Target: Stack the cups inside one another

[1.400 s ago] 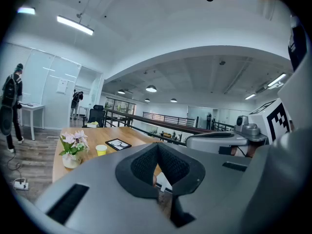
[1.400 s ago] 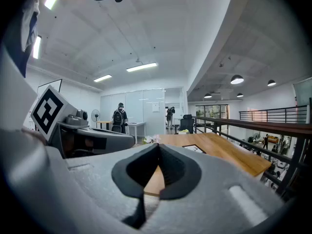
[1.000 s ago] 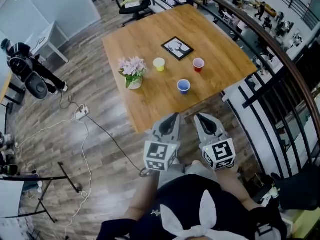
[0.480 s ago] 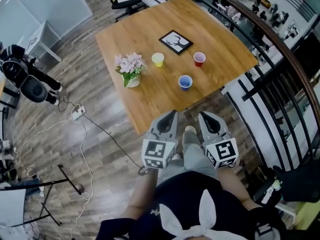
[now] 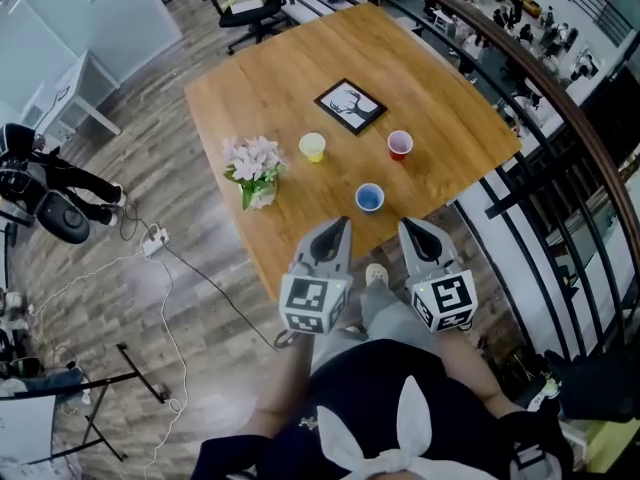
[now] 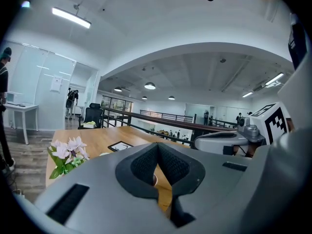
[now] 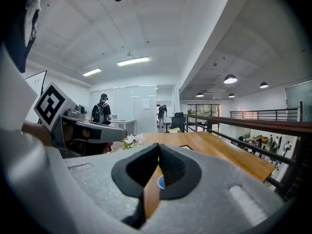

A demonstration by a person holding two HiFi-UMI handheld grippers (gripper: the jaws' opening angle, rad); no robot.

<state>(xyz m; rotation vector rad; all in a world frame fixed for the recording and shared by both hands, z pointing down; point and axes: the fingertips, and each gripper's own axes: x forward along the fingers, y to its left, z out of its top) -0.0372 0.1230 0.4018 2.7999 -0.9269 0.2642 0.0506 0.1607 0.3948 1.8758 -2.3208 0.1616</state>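
Three cups stand apart on the wooden table (image 5: 290, 68): a yellow cup (image 5: 313, 146), a red cup (image 5: 399, 144) and, nearest to me, a blue cup (image 5: 369, 197). My left gripper (image 5: 340, 224) and right gripper (image 5: 408, 225) are side by side at the table's near edge, just short of the blue cup, pointing at the table. Both are shut with nothing between the jaws. In the right gripper view the blue cup (image 7: 161, 182) shows through the gap under the closed tips (image 7: 158, 147). The left gripper view has its tips (image 6: 157, 145) closed too.
A pot of pink flowers (image 5: 252, 168) stands left of the cups and a framed picture (image 5: 351, 105) lies behind them. A black railing (image 5: 540, 108) runs along the table's right side. Cables and a power strip (image 5: 152, 241) lie on the floor at left, beyond them a person (image 5: 40, 183).
Both grippers have moved forward together towards the table, and their tips now reach its near edge. The cups, flowers and picture have not shifted on the table.
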